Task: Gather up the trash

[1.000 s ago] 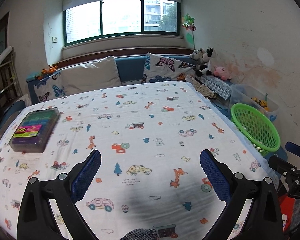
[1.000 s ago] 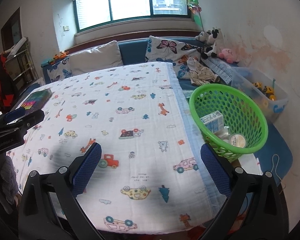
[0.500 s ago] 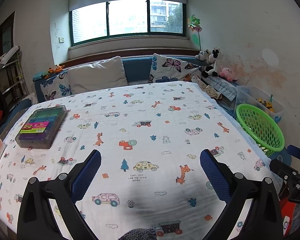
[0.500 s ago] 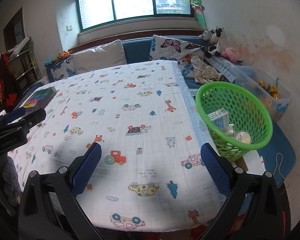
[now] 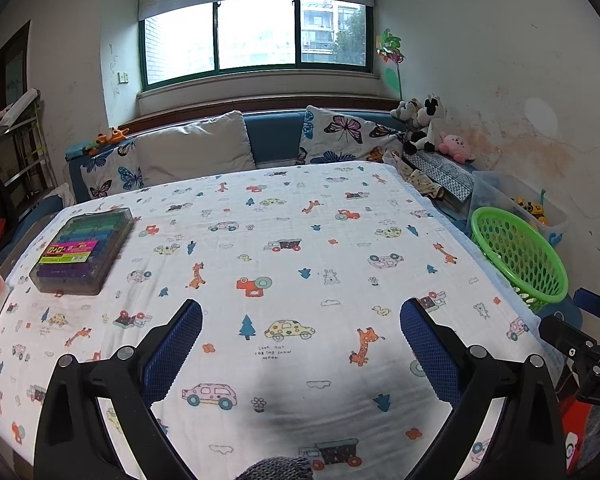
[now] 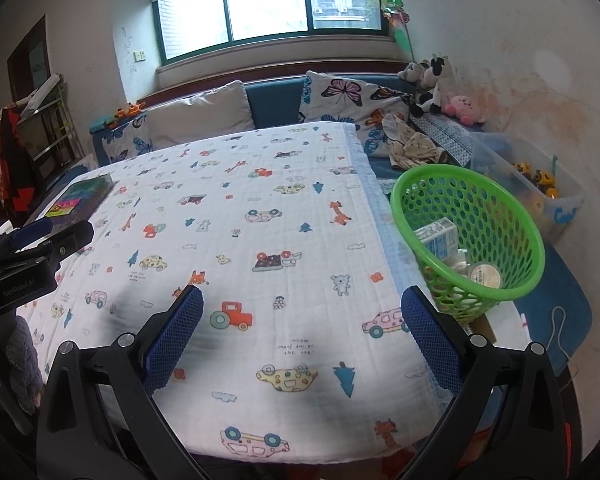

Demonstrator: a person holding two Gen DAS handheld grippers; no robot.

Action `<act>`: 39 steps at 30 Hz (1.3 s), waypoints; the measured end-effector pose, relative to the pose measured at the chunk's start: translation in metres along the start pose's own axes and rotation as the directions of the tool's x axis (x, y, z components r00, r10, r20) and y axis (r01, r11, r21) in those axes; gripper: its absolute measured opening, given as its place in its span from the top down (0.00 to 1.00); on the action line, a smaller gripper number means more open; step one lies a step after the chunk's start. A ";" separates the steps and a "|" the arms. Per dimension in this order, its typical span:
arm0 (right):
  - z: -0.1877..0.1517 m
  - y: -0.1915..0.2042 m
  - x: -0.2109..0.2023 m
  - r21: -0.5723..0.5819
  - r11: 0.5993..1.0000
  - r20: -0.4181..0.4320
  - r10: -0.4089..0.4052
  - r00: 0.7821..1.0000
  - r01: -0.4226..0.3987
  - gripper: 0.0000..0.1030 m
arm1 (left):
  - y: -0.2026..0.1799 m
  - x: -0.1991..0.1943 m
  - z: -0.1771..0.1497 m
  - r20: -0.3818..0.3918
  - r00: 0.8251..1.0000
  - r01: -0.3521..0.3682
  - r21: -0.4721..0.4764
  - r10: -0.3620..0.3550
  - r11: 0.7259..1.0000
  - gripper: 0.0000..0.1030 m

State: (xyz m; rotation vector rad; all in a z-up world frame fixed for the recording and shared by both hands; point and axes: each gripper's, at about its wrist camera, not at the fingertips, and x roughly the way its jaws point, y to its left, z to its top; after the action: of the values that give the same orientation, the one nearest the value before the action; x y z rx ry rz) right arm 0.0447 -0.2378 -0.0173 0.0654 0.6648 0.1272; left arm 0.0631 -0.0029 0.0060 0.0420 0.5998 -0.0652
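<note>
From my seat, the patterned tablecloth fills more of both views than a second ago, as I've pulled back. The green basket beside the table's right edge holds a carton and cup. Left gripper and right gripper stay spread, empty.

A round green plastic basket with a perforated wall stands upright just beside the right edge of the desk, lower than its top. Inside lie a small white-and-blue drink carton, tilted against the wall, and a round white lidded cup near the bottom.
</note>
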 end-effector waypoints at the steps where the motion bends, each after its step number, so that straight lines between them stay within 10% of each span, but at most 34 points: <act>1: 0.000 0.000 0.000 -0.001 1.000 -0.001 0.001 1.000 -0.001 0.04 | 0.000 0.000 0.000 0.000 1.000 -0.001 0.000 0.001 1.000 0.07; 39: -0.002 0.006 0.008 -0.007 1.000 -0.013 0.023 1.000 -0.024 0.04 | 0.002 0.003 -0.004 -0.011 1.000 -0.009 -0.020 0.008 1.000 0.07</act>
State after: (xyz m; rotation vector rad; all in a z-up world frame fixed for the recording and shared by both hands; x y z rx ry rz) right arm 0.0494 -0.2306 -0.0236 0.0652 0.6764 0.1529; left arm 0.0633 -0.0006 0.0014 0.0254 0.6106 -0.0506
